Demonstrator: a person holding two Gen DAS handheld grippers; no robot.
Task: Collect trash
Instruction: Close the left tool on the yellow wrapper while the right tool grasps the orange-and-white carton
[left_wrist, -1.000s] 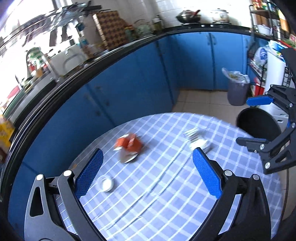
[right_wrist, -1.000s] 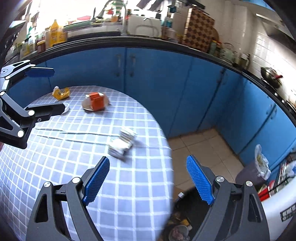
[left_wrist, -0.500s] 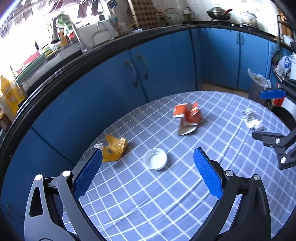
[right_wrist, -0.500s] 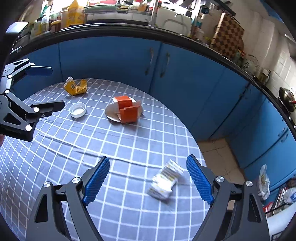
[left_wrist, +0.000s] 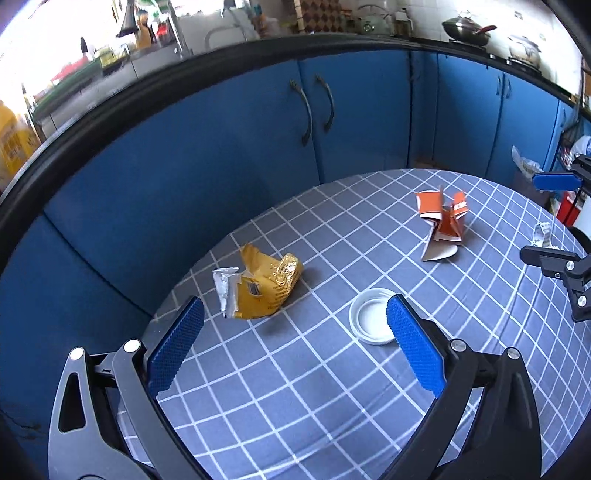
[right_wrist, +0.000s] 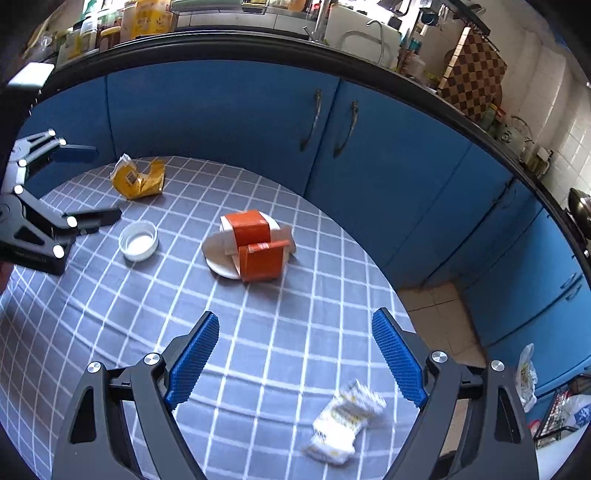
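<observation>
Blue cupboards ring the checked table (left_wrist: 332, 406). Both my claws, left (left_wrist: 291, 347) and right (right_wrist: 295, 362), gape empty; yellow wrapper (left_wrist: 258, 291) lies ahead of my left, lengthwise across, torn end leftward.

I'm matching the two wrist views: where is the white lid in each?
Left wrist: white lid, lower centre-right, just beyond the right finger.
Right wrist: lid, left of centre, near the other gripper.
Shared landmark: orange carton.
</observation>
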